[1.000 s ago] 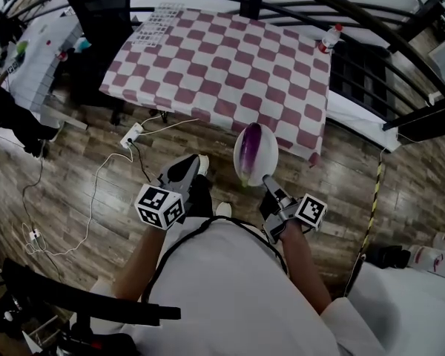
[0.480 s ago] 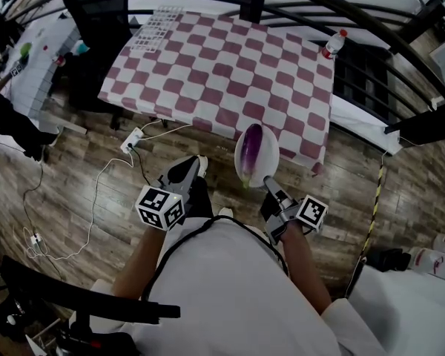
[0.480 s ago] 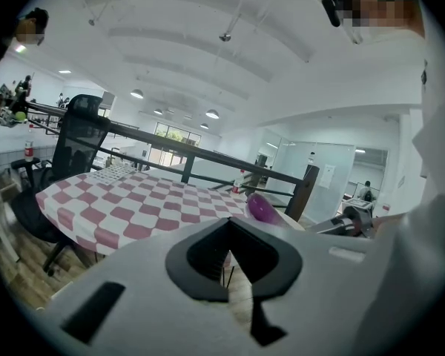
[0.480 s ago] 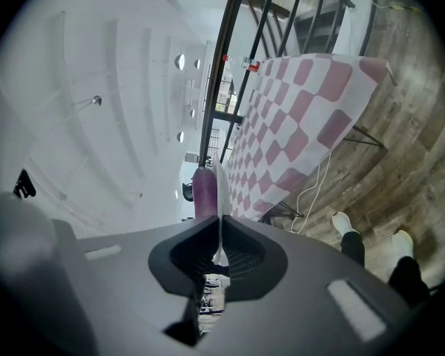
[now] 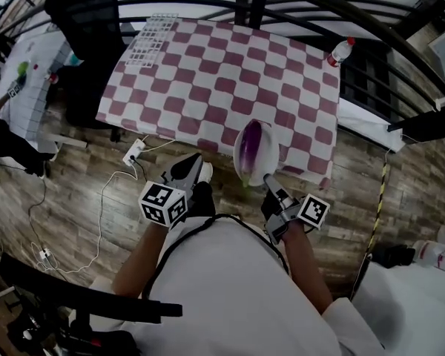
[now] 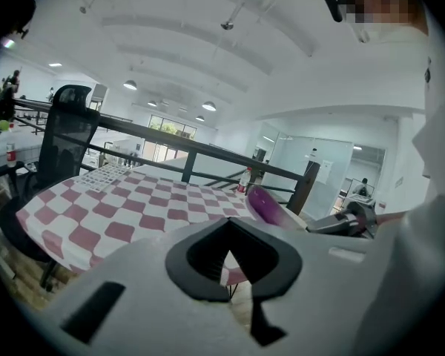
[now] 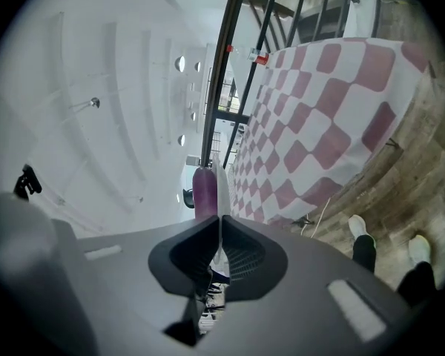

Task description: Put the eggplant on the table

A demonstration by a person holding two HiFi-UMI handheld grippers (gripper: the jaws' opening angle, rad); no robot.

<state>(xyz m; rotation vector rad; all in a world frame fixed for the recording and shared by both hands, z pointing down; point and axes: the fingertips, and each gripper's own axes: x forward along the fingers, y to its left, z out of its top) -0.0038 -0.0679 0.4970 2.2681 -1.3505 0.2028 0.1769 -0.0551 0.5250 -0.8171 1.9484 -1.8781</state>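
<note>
Our right gripper [image 5: 268,181], clamped on a round white plate [image 5: 267,154], holds the long purple eggplant [image 5: 250,145] pointing at the red-checked counter [image 5: 208,73] just ahead. Our left gripper [image 5: 188,170] is nearer the edge, jaws together, empty.

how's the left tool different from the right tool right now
The right tool is shut on the rim of a white plate carrying the eggplant. The left tool holds nothing, its jaws together. The right tool's plate shows against the near edge of the checked table, while the left tool shows against the floor, short of that edge. Both tools point toward the table.
</note>
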